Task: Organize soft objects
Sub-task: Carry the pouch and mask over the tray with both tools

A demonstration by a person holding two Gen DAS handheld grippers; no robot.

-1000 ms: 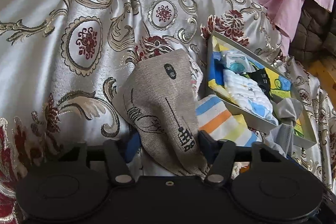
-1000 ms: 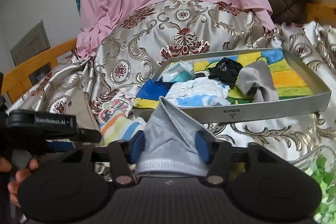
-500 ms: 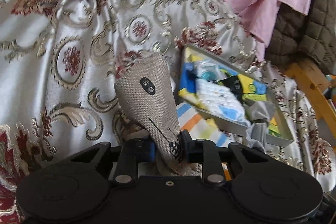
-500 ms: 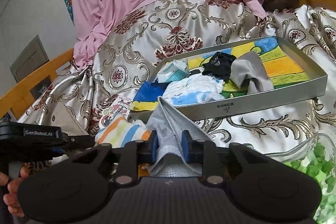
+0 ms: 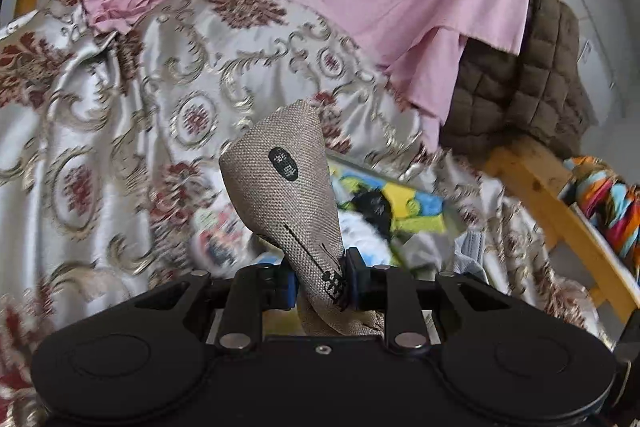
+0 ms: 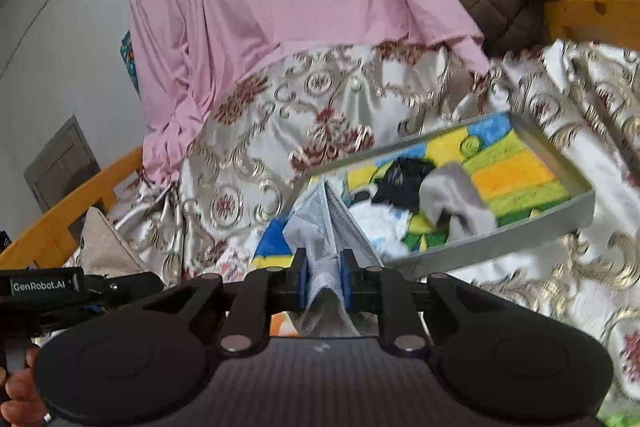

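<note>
Left gripper [image 5: 320,277] clenched on the lower end of a stiff-looking burlap pouch [image 5: 286,187], held above the brocade bedspread [image 5: 100,107], tip standing up. Right gripper [image 6: 324,285], jaws closing, pinching a folded grey mesh cloth [image 6: 326,215] just before the near-left corner of the grey tray [image 6: 532,231]. Both probably light and limp; coarse weave likely grips well, mesh likely sags and slips. Best taken at a bunched edge or fold, not a single layer.

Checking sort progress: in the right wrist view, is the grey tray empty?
No. The grey tray already holds a black cloth, a grey cloth and a white-and-blue one on its colourful liner.
</note>
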